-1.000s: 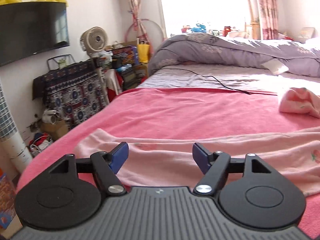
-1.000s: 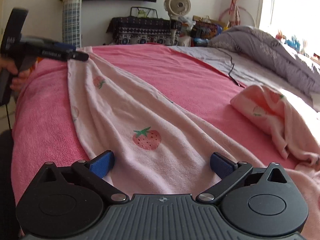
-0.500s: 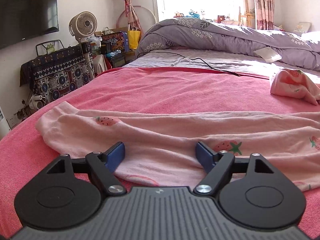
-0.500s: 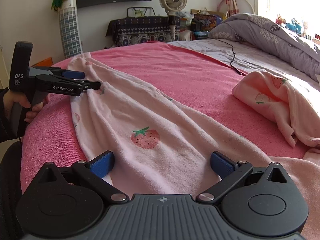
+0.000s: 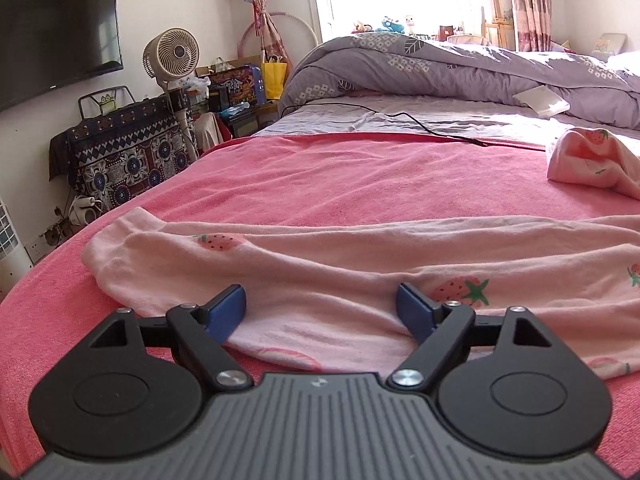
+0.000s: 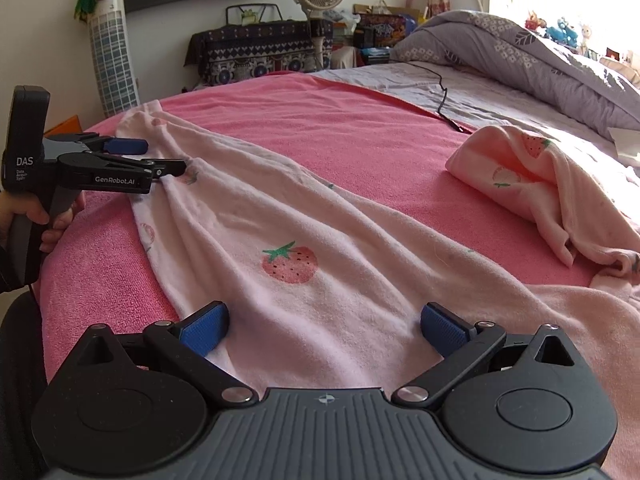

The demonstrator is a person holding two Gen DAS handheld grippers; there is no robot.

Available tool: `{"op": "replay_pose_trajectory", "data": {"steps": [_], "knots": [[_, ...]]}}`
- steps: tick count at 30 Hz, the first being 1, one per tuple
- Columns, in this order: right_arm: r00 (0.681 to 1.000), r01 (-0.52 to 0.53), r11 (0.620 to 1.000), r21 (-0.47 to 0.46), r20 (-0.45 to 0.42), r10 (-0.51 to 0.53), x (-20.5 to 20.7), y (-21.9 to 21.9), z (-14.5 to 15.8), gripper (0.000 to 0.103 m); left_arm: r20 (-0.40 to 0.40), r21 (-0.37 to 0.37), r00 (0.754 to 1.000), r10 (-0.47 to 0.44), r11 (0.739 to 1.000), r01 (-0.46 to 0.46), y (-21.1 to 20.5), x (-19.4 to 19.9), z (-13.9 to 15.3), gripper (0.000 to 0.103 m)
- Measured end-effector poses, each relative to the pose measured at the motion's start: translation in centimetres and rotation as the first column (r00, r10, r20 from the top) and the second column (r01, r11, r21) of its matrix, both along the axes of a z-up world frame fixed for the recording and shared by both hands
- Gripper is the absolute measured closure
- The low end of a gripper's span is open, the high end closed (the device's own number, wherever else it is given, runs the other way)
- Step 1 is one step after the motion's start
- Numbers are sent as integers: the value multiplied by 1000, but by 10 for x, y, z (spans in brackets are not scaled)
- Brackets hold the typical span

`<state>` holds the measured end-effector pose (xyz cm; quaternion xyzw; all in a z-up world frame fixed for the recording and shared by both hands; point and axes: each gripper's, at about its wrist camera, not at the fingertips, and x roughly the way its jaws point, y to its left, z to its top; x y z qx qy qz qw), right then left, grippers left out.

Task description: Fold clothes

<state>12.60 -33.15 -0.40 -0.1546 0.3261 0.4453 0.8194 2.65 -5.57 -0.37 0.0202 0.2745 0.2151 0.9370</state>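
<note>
pink blanket (image 5: 360,176) covers the bed; the strawberry garment (image 6: 304,240) lies stretched along its near edge. my left claw (image 5: 320,306) and right claw (image 6: 324,326) are both wide, holding nothing. i am still flattening it, i think; next each claw must pinch an edge.

The black left gripper with blue finger pads (image 5: 320,306) is level and low, its jaws spread wide with nothing between the pads. From the right wrist view it (image 6: 160,158) points rightward, gripped at its handle by the person's bare left hand (image 6: 48,220). The matching black right gripper with blue pads (image 6: 325,326) likewise has its jaws wide apart, holding nothing.
</note>
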Motion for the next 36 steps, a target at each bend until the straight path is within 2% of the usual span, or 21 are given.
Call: {"op": "replay_pose_trajectory", "data": {"steps": [2,6,7,8,9,11,13,14,15,18,20,22,23,25,30,33,36], "knots": [[1000,3,1000,2,23,-3,-15,-16,-1,0,-11,50,1000,22,999,-22,2,-5,1,11],[999,-6,999,36,52,4,-47,-64,-2,0,-15,127,993,114,986,-111,15,-26,5,10],[996,-13,999,29,88,11,-57,-74,-2,0,-17,143,990,140,980,-136,18,-33,7,10],[992,-13,1000,18,129,11,-65,-79,-1,0,-11,164,991,135,978,-131,14,-39,9,15],[985,-13,1000,6,170,11,-73,-84,0,0,-5,193,995,102,976,-99,6,-46,12,16],[971,-6,1000,-18,240,10,-87,-87,3,2,-17,270,1000,-24,962,28,-25,-54,16,16],[946,-10,998,-55,323,27,-98,-77,7,10,-55,343,984,-170,922,178,-60,-59,19,14],[928,-24,996,-81,369,52,-104,-69,7,18,-75,361,970,-231,900,242,-75,-60,20,13],[910,-39,993,-114,405,83,-107,-60,8,22,-88,368,952,-294,878,306,-91,-60,21,13],[899,-72,986,-153,419,131,-107,-36,4,28,-108,335,893,-438,829,447,-121,-59,23,13],[886,-87,981,-174,436,156,-106,-25,3,31,-111,315,864,-490,807,499,-133,-56,23,13],[883,-95,979,-180,439,167,-104,-17,6,59,-110,308,852,-511,798,518,-140,-53,23,13],[883,-51,981,-185,450,131,-101,-12,6,98,-108,305,849,-517,796,523,-143,-51,23,14],[873,-22,976,-217,472,124,-100,-5,2,98,-103,286,842,-530,794,536,-143,-49,23,14],[844,-65,960,-271,499,198,-118,-6,-12,99,-109,262,835,-539,795,547,-137,-50,19,14],[821,-98,948,-302,514,249,-134,-11,-10,99,-128,262,819,-559,778,571,-139,-49,14,14],[820,-97,941,-324,510,260,-131,-11,-9,97,-135,271,815,-563,770,577,-142,-46,10,14]]}}
